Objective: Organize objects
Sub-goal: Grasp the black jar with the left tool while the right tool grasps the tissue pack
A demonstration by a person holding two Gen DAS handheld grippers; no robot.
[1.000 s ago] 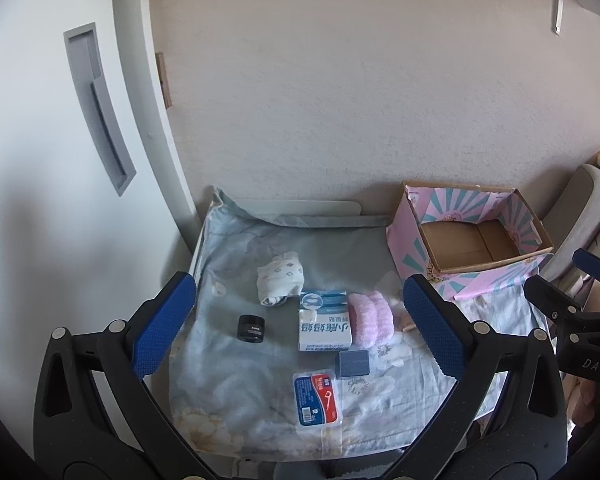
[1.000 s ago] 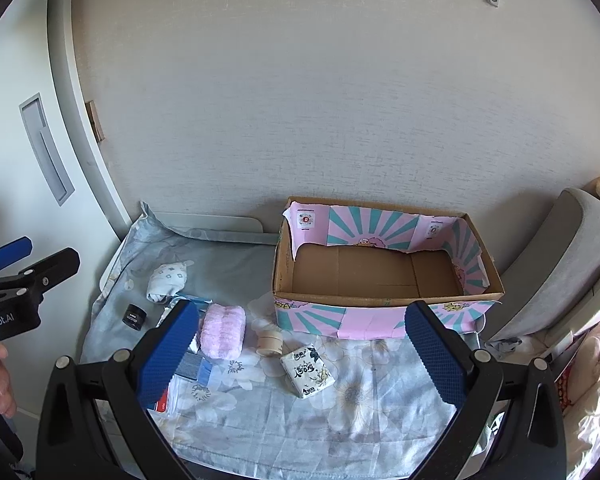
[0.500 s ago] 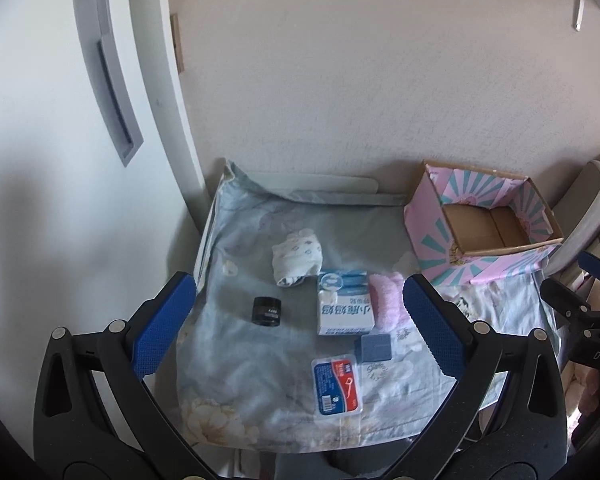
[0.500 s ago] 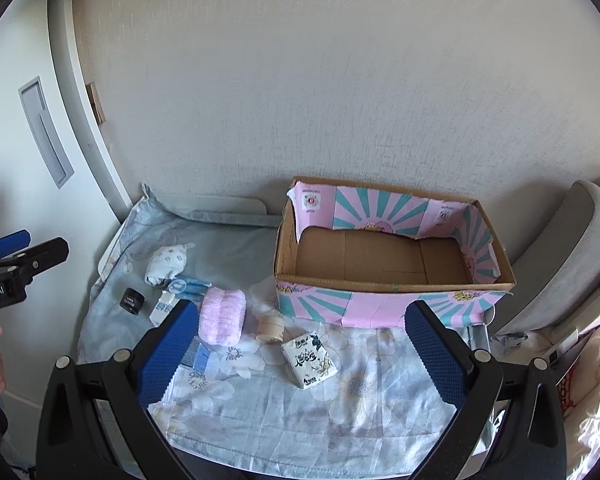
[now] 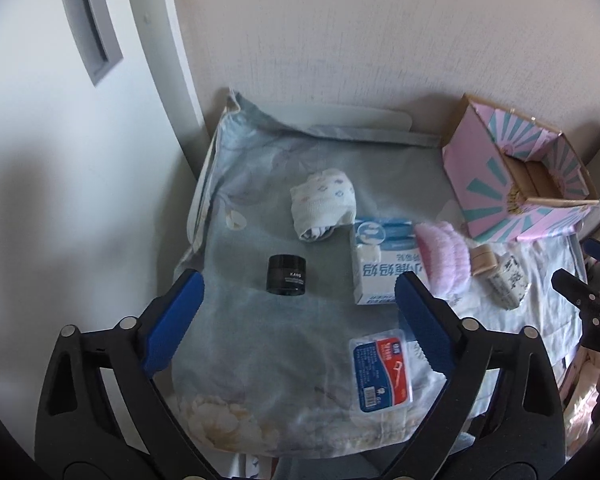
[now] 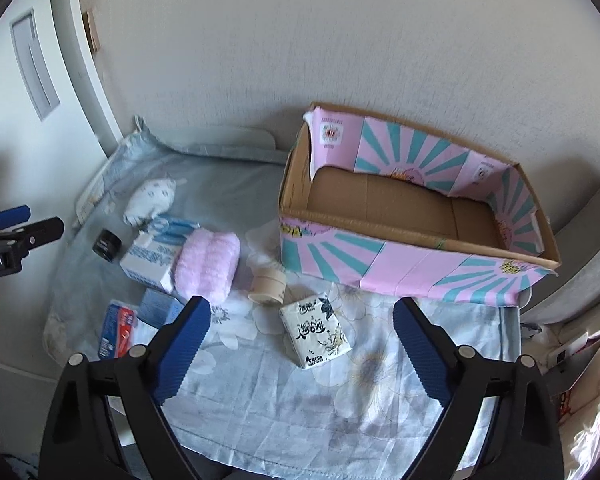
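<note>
Pink-and-teal sunburst cardboard box (image 6: 416,276) (bare brown inside), both grippers' (image 5: 298,308) (image 6: 302,328) jaws apart, closing, nothing between.

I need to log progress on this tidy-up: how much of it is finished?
Nothing is done: the pink box is empty. Both the left gripper and right gripper hold nothing, jaws closing. Left on the cloth: jar, tissue pack, pink towel and the others.

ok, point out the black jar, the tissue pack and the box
black jar (image 5: 286,274), left wrist view, front side wall
tissue pack (image 6: 319,331), right wrist view, printed top face
box (image 6: 412,267), right wrist view, front outer wall
</note>
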